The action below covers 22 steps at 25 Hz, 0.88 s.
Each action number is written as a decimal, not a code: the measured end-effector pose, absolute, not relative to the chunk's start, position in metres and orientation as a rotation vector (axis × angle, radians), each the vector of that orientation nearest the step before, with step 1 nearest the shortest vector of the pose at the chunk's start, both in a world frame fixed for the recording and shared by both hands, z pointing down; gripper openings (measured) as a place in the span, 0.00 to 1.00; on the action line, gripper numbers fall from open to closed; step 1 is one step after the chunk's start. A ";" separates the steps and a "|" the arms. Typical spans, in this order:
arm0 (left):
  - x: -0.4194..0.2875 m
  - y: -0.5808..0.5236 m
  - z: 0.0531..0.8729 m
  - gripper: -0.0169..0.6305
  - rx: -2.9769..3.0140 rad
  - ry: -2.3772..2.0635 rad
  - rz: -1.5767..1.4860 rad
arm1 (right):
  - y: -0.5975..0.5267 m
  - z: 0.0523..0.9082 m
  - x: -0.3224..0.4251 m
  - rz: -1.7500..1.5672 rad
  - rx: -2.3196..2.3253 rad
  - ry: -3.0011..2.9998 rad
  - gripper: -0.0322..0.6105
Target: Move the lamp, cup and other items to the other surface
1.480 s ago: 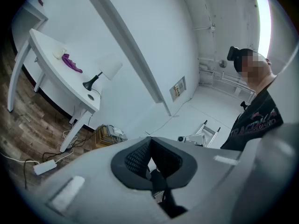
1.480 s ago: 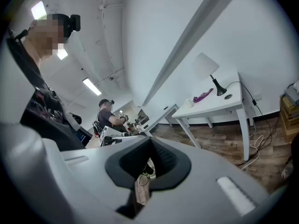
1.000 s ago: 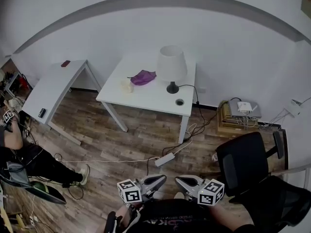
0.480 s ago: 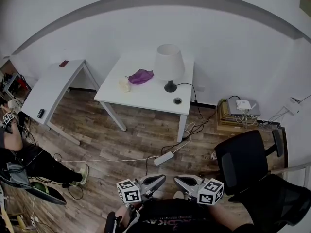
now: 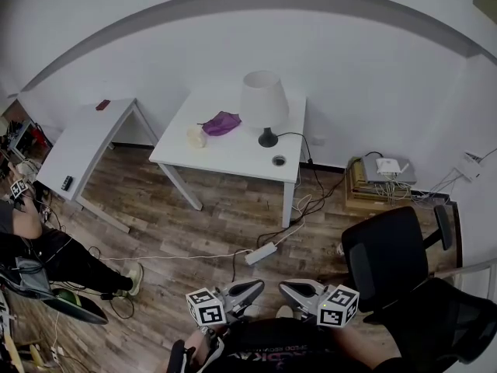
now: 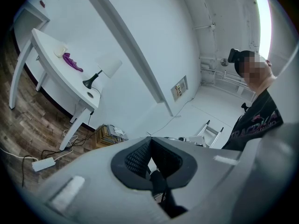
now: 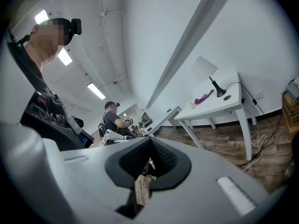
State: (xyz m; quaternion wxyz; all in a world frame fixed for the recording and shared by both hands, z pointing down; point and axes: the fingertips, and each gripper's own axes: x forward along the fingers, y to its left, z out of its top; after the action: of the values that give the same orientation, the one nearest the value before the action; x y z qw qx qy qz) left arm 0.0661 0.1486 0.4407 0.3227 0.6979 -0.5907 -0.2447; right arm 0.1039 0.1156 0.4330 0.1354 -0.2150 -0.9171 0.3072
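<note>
1. Lately noted: slight leftward drift of the white bench (image 5: 233,160) and its load in the head view against a second ago. No change of layout on top.
2. Judged meaning: approach barely begun, nothing lifted, whole transfer to the second bench (image 5: 85,140) outstanding.
3. Left gripper (image 5: 256,287): fingers (image 6: 138,157) pressed together, nothing between. Right gripper (image 5: 289,289): likewise together, empty.
4. Lamp (image 5: 264,103), purple cloth (image 5: 222,123) and cup (image 5: 196,136): all on the white bench, well apart from both pairs of fingers, open wooden floor (image 5: 210,216) between.
</note>
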 end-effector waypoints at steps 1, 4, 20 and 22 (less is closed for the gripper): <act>0.068 0.147 0.441 0.01 1.837 -1.554 -0.646 | 0.113 0.431 0.106 0.895 -0.624 -2.661 0.06; 0.075 0.141 0.440 0.01 1.843 -1.563 -0.645 | 0.106 0.431 0.112 0.900 -0.633 -2.669 0.06; 0.082 0.127 0.438 0.01 1.794 -1.548 -0.635 | 0.087 0.433 0.119 0.967 -0.616 -2.671 0.09; 0.078 0.122 0.441 0.01 1.803 -1.524 -0.633 | 0.081 0.436 0.116 0.977 -0.576 -2.673 0.10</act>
State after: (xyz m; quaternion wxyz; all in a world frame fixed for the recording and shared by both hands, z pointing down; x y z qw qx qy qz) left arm 0.0782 0.1221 0.4410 0.3416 0.6933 -0.5859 -0.2434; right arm 0.1160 0.0813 0.4362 0.1188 -0.1969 -0.9140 0.3343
